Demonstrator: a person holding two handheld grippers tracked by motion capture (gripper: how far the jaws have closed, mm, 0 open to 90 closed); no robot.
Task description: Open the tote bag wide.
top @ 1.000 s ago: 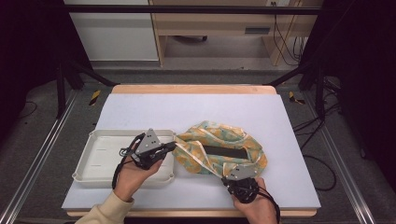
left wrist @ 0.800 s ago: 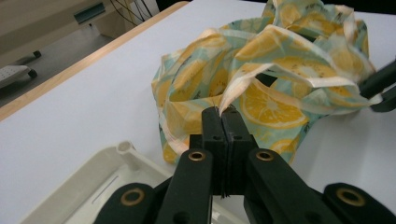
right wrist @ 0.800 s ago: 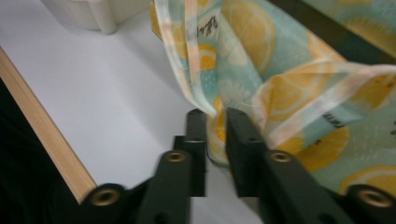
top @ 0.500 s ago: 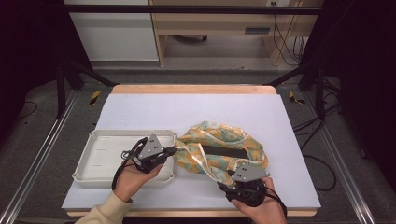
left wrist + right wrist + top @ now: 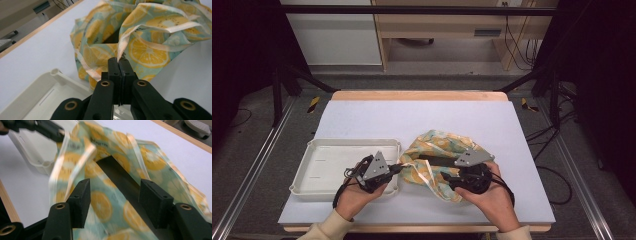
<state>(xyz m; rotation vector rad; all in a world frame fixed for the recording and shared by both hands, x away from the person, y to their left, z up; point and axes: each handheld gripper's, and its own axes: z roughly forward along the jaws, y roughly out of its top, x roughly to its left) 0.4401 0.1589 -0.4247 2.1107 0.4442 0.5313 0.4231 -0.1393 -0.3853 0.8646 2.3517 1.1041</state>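
Note:
A cloth bag [image 5: 439, 150] printed with lemon slices on pale green lies on the white table top, its mouth gaping around a dark interior [image 5: 120, 177]. My left gripper [image 5: 119, 61] is shut on the bag's cream-trimmed edge [image 5: 122, 47] at the bag's left side, over the tray's right end [image 5: 398, 167]. My right gripper [image 5: 113, 195] is open, its jaws wide apart just above the bag's near fabric [image 5: 100, 200], at the bag's front right [image 5: 447, 179]. The left gripper [image 5: 53, 131] also appears at the top left of the right gripper view.
A shallow white plastic tray [image 5: 322, 165] lies empty left of the bag, its corner [image 5: 56, 72] close under my left gripper. The table's wooden far edge [image 5: 422, 95] runs behind; black frame rails flank both sides.
The right hand has shifted left and forward over the bag's front. The left gripper has drawn the bag's edge slightly left, pulling its mouth wider.

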